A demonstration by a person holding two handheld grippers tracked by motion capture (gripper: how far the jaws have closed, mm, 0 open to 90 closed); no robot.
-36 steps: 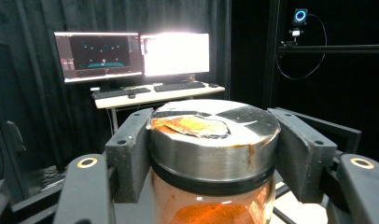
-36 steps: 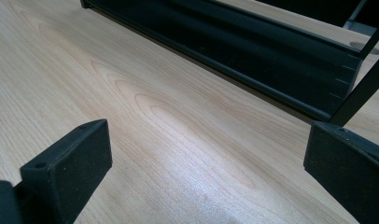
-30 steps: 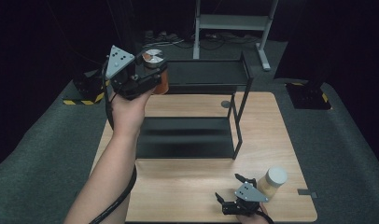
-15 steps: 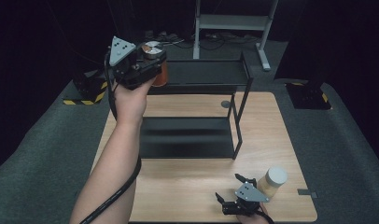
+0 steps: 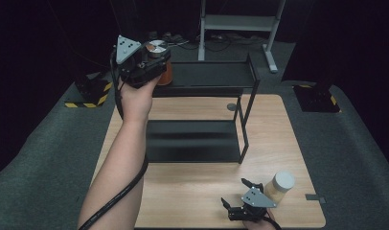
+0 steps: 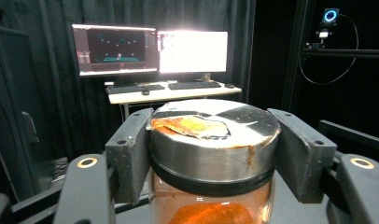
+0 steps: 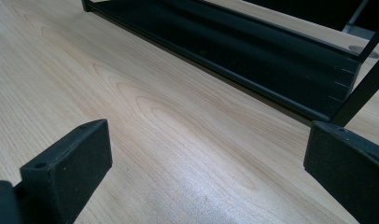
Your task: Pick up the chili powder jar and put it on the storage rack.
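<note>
A glass jar (image 6: 211,154) with a silver metal lid and orange-brown contents sits between the jaws of my left gripper (image 6: 211,154), which is shut on it just below the lid. In the high view that jar (image 5: 160,56) and the left gripper (image 5: 149,64) are held up at the left end of the black rack's top shelf (image 5: 211,74). My right gripper (image 5: 236,194) rests low on the wooden table (image 5: 192,196) near its front edge, jaws wide open over bare wood. A second jar with a white lid (image 5: 280,186) stands just right of it.
The black two-level metal rack has a lower shelf (image 5: 192,141) on the table and thin posts (image 5: 245,120) at its right. Its lower rail (image 7: 234,51) crosses the right gripper view. A desk with lit monitors (image 6: 150,49) stands beyond the left gripper.
My left gripper has carried the silver-lidded jar forward and a little to the right, closer to the rack's top shelf. The right gripper and the white-lidded jar have not moved.
</note>
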